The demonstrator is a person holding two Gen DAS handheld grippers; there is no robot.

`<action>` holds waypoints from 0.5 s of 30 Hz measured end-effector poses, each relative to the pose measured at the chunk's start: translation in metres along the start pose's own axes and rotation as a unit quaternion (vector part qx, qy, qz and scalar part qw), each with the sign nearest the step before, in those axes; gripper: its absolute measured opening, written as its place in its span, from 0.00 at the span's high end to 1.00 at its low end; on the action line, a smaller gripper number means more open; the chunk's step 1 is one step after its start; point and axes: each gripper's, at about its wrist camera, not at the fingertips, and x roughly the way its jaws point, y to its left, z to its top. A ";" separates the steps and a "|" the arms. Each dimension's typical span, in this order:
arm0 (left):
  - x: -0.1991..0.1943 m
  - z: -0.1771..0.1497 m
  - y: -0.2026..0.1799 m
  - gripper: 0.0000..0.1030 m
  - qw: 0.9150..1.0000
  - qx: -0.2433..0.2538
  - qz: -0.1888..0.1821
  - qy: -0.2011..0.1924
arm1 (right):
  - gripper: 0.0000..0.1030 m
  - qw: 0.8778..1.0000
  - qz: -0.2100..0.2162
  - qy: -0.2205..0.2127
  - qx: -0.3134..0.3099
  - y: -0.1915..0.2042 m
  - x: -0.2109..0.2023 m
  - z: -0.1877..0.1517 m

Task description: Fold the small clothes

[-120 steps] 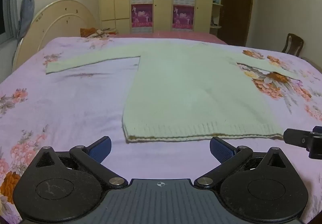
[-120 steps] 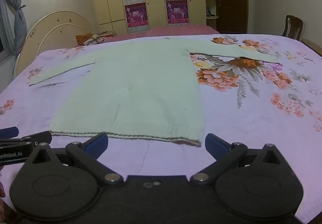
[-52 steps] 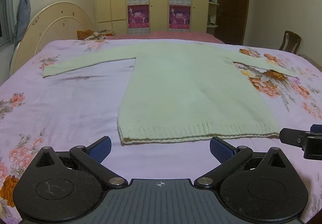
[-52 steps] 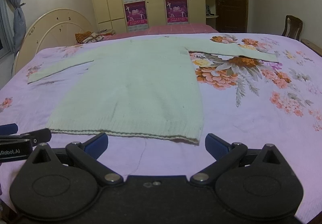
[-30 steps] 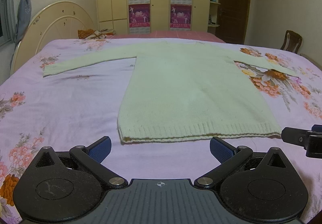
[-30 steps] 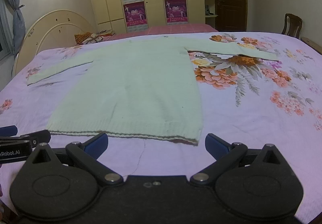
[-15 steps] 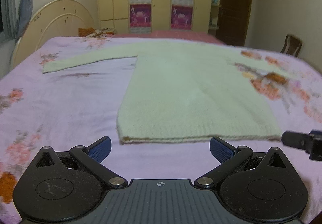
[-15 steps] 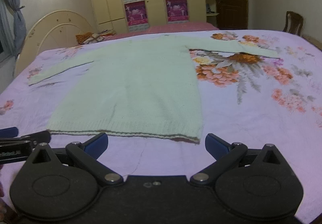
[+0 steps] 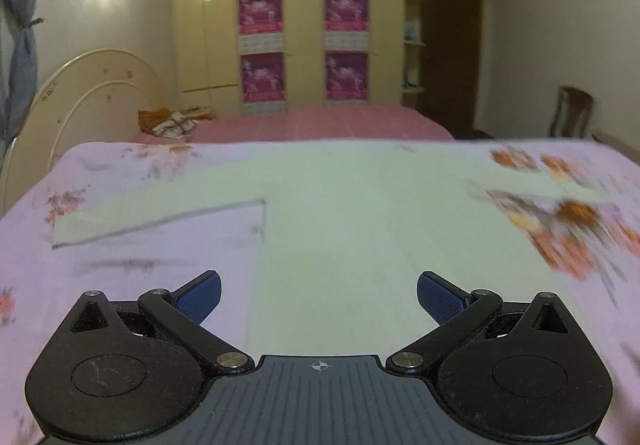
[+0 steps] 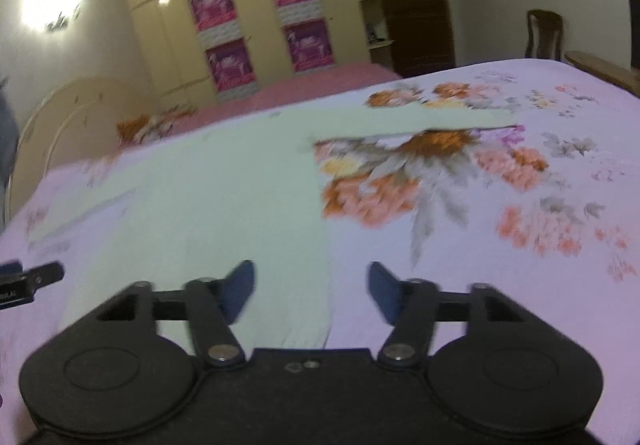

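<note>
Both grippers have moved forward over the sweater (image 9: pixel 352 229) since the earlier frames, so its near hem, which lay in front of the fingers before, is now under or behind them, and both views are blurred by motion. The left gripper (image 9: pixel 318 295) stands with its jaws wide apart above the left part of the sweater body, and nothing is between its blue pads (image 9: pixel 200 295). The right gripper (image 10: pixel 312 291) has just been closing its jaws; they are narrower than before, with the right edge of the sweater lying below the gap, but the pads do not press on the cloth. The sweater is pale green and lies flat on the bed (image 9: pixel 120 285), on a lilac sheet with orange flowers. Its left sleeve (image 9: pixel 160 209) goes out to the left, and its right sleeve (image 10: pixel 432 117) to the far right. In the right wrist view a part of the left gripper shows at the left edge.
</note>
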 end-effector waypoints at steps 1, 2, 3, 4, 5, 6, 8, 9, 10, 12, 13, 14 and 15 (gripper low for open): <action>0.015 0.008 0.004 0.00 1.000 -0.005 -0.001 0.004 | 0.58 1.000 -0.003 -0.008 0.012 -0.009 0.007 0.011; 0.031 0.017 0.007 0.00 1.000 -0.008 -0.005 0.013 | 0.59 1.000 -0.007 -0.017 0.021 -0.019 0.016 0.024; 0.045 0.023 0.009 0.00 1.000 -0.015 -0.001 0.015 | 0.59 0.999 -0.011 -0.028 0.030 -0.029 0.025 0.036; 0.059 0.029 0.014 0.00 1.000 -0.024 0.005 0.013 | 0.59 0.998 -0.017 -0.037 0.039 -0.041 0.036 0.048; 0.071 0.035 0.016 0.00 1.000 -0.028 0.007 0.013 | 0.59 0.997 -0.023 -0.044 0.051 -0.052 0.047 0.059; 0.086 0.041 0.019 0.00 0.999 -0.030 0.011 0.013 | 0.59 0.996 -0.029 -0.048 0.069 -0.066 0.061 0.070; 0.110 0.047 0.020 0.00 0.999 -0.034 0.020 0.013 | 0.59 0.992 -0.045 -0.053 0.108 -0.095 0.088 0.090; 0.122 0.050 0.022 0.00 0.999 -0.038 0.019 0.014 | 0.59 0.989 -0.053 -0.054 0.128 -0.110 0.102 0.097; 0.133 0.050 0.022 0.00 0.999 -0.043 0.021 0.018 | 0.60 0.985 -0.058 -0.054 0.152 -0.127 0.117 0.104; 0.158 0.050 0.025 0.00 0.998 -0.053 0.019 0.042 | 0.63 0.973 -0.072 -0.056 0.210 -0.163 0.146 0.111; 0.170 0.048 0.025 0.00 0.997 -0.053 0.012 0.058 | 0.64 0.967 -0.076 -0.057 0.236 -0.178 0.158 0.112; 0.181 0.047 0.025 0.00 0.996 -0.051 0.004 0.070 | 0.64 0.960 -0.080 -0.058 0.262 -0.194 0.171 0.113; 0.188 0.045 0.026 0.00 0.996 -0.051 0.008 0.075 | 0.64 0.954 -0.085 -0.060 0.280 -0.206 0.182 0.112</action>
